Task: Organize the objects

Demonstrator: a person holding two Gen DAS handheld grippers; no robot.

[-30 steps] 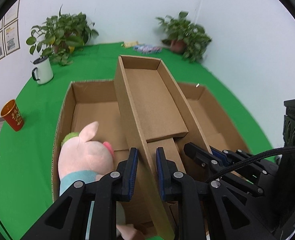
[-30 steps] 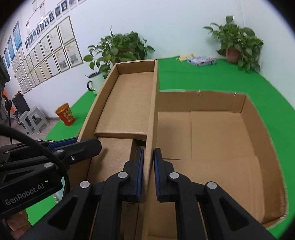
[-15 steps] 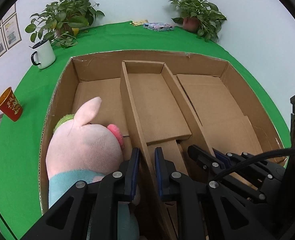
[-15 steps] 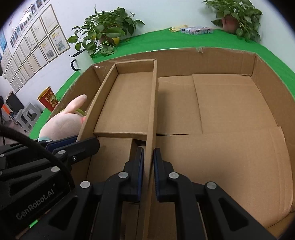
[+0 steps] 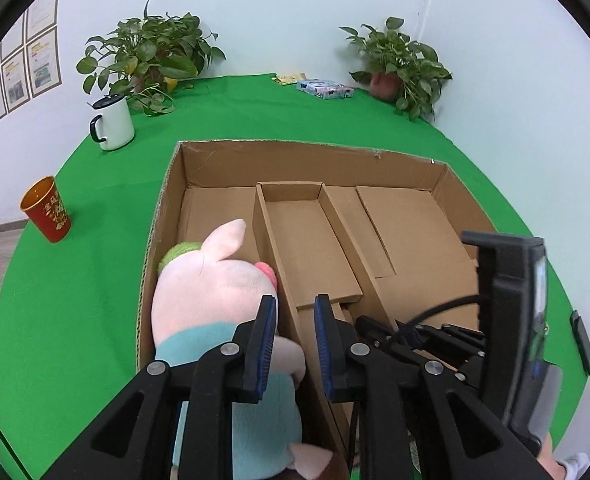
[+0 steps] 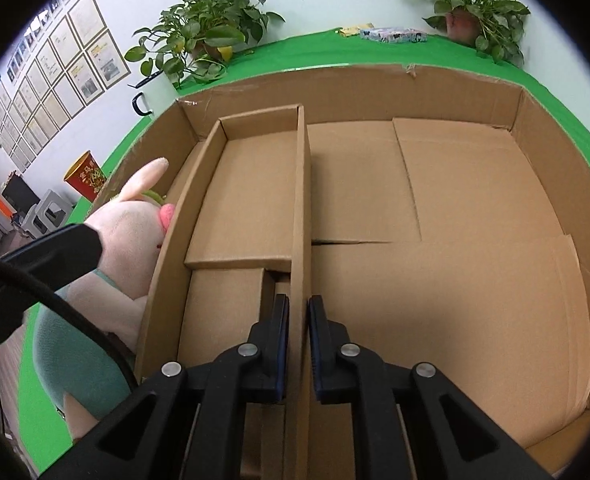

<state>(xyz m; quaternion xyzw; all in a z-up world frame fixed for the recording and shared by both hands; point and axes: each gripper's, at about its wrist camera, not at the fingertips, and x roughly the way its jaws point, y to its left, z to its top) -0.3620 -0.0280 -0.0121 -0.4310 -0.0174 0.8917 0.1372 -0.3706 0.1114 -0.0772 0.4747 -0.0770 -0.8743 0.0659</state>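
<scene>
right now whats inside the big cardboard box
A narrow cardboard tray and a plush pig beside it. The floor under both is hidden.

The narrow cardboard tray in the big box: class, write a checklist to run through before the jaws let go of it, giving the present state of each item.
1. Left gripper has its jaws closed on the left wall of the narrow brown cardboard tray: ok.
2. Right gripper has its jaws closed on the tray's right wall: ok.
3. Tray sits inside the large open cardboard box, with its far end near the back wall: ok.
4. Tray bottom lies flat on the box floor: cannot tell.
5. Pink plush pig in a teal shirt is clear of the tray: not ok, its snout touches the left wall.
</scene>
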